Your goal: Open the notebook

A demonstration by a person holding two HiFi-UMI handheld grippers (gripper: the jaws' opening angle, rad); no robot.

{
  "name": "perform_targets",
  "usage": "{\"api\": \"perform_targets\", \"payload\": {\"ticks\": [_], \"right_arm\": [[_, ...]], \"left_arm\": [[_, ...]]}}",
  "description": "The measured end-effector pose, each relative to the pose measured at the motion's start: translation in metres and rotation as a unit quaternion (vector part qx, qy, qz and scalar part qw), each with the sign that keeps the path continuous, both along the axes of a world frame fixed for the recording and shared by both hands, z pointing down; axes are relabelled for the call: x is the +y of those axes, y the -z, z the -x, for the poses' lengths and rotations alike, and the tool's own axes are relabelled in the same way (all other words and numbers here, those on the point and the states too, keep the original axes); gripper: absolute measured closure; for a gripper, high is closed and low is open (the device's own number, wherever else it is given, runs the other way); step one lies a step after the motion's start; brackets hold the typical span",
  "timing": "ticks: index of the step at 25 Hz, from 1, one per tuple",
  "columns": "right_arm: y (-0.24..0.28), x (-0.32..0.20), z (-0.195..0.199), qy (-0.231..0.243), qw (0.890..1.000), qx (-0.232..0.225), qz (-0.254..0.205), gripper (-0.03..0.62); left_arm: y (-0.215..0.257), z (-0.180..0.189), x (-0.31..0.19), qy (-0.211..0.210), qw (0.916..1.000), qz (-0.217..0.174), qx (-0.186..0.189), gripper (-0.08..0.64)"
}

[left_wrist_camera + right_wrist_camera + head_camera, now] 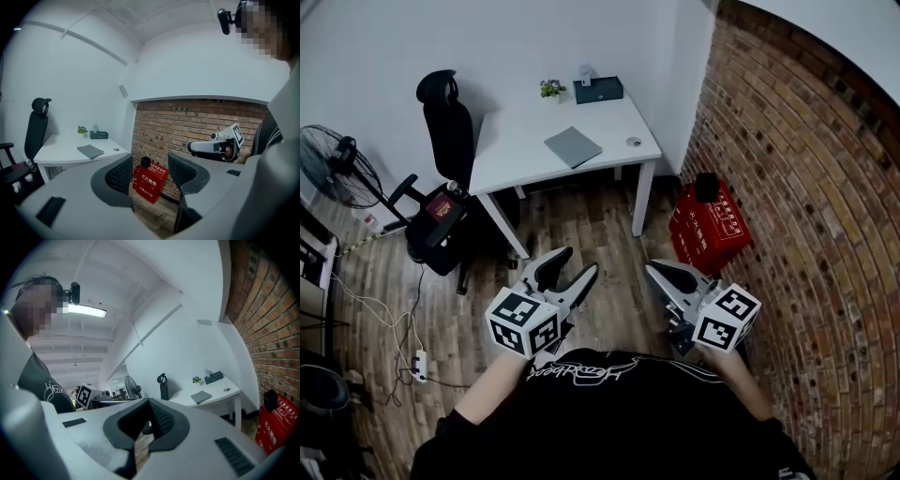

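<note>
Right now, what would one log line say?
notebook: closed on desk | left gripper: jaws open, empty | right gripper: jaws shut, empty | both short of desk

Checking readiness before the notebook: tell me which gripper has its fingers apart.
The left gripper: its fingers stand spread, empty; the right gripper's fingers meet at the tips.

White tabletop (525, 141): sm. plant (550, 89) & dark box (598, 90) at its back edge. Black office chair (445, 131) at its left end, fan (337, 169) further left. Red crate (708, 225) on floor right of it, vs. brick wall (806, 187).
</note>
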State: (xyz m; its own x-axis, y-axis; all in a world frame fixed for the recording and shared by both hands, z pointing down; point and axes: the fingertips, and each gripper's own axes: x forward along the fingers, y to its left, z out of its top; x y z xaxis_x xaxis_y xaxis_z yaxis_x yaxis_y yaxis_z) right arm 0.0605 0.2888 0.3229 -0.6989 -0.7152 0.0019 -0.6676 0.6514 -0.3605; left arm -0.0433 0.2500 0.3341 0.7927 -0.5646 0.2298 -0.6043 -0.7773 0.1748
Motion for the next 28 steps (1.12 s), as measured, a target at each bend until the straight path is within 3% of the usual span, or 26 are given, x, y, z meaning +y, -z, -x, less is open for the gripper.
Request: {"api": "perform_targets", "payload": {"ticks": [10,22,28], "right_arm": [[-0.039,-0.059,-0.007,-0.011,0.999,-0.01,0.049,0.592],[-0.074,-0.228,0.011,-0.03,0.993,-0.011,0.113,0.592],[-0.076,-0.315,0.017,-0.046,0.991,-0.002,0.125,0.592]], "left_arm": [[-0.044,0.008,-0.061,0.015,0.999,0.039,-0.016,0.296],[-0.087,0.019,-0.238,0.0,0.9963,0.081,-0.027,0.295],[-0.099,0.021,-0.331,-0.006,0.9962,0.075,-0.043,0.295]]}}
